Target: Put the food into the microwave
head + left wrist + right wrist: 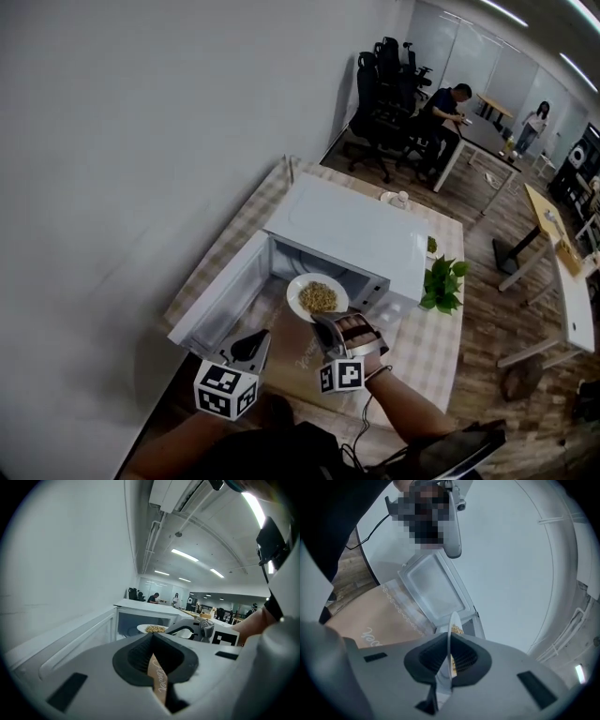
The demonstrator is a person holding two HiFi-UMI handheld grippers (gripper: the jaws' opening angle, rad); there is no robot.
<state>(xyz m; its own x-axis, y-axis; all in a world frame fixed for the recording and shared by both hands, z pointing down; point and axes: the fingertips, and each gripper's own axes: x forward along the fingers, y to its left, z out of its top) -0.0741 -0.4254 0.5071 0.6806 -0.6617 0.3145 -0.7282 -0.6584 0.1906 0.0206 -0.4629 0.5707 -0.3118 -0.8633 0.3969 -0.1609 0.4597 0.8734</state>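
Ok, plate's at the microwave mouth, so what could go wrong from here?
1. The right gripper pinches the plate by its near rim only; it could tilt or slip, spilling the food.
2. The plate is right at the microwave opening; its far rim might catch the frame going in.
3. The left gripper hangs by the open door; a nudge could swing it toward the plate.

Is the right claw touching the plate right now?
Touching. In the right gripper view, the rim of the plate sits edge-on inside the right claw, pinched with no gap.
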